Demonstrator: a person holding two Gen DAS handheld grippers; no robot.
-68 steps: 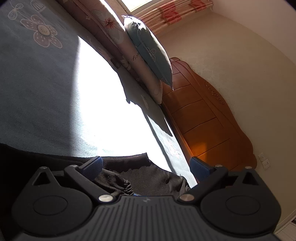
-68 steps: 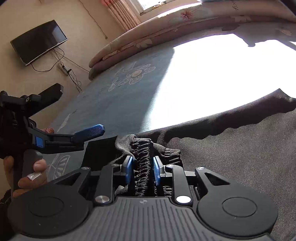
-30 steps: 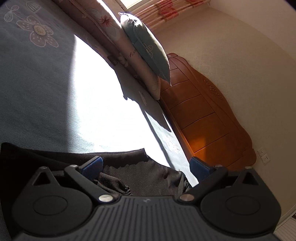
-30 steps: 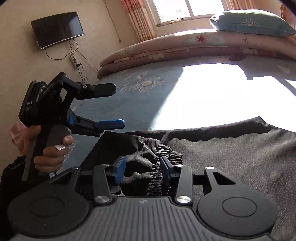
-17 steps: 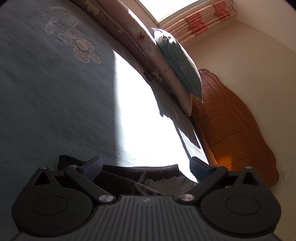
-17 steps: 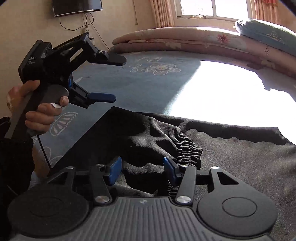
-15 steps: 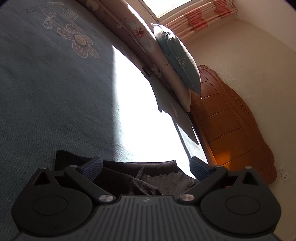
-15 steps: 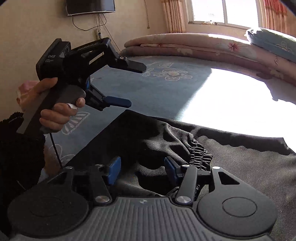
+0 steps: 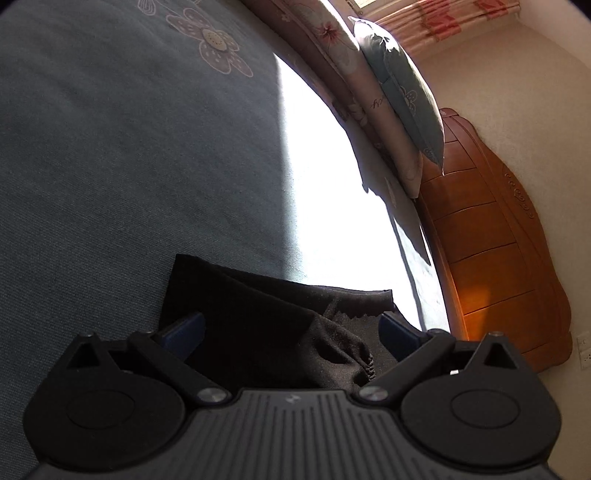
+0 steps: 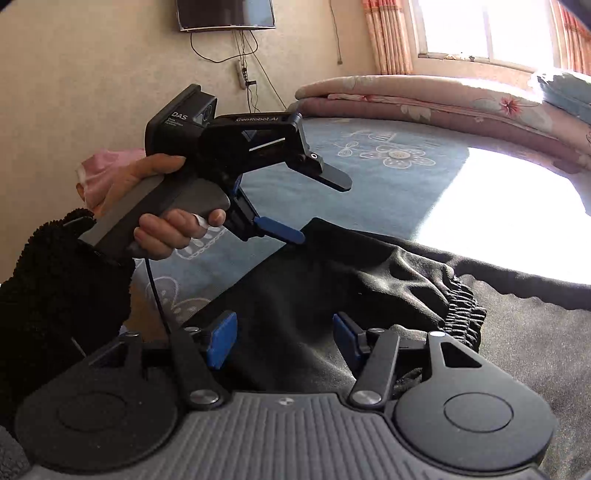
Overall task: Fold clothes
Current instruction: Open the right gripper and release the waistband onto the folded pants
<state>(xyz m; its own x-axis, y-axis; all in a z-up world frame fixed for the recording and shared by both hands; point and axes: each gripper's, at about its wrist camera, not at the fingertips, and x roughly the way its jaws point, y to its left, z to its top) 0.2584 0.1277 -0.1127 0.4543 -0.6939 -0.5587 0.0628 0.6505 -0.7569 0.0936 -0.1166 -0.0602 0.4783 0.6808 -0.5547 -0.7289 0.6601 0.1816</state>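
A black garment [image 10: 369, 273] with a gathered elastic waistband [image 10: 458, 306] lies on the blue-grey flowered bed cover [image 10: 388, 192]; it also shows in the left wrist view [image 9: 266, 317]. My right gripper [image 10: 284, 336] is open and empty, just above the garment near the waistband. My left gripper [image 9: 291, 328] is open and empty, its jaws wide over the garment's corner. It also shows in the right wrist view [image 10: 295, 206], held in a hand, with its lower finger [image 10: 280, 229] near the garment's far corner.
Rolled floral quilts [image 10: 424, 99] and a pale blue pillow [image 9: 402, 85] line the bed's far side. A wooden headboard [image 9: 491, 236] stands at the right. A TV [image 10: 225, 13] hangs on the wall. Bright sunlight [image 9: 332, 192] washes out part of the bed cover.
My right gripper has let go of the waistband, opened and drawn back. The garment now lies on the bed. My left gripper, still open, has come in over the garment's corner.
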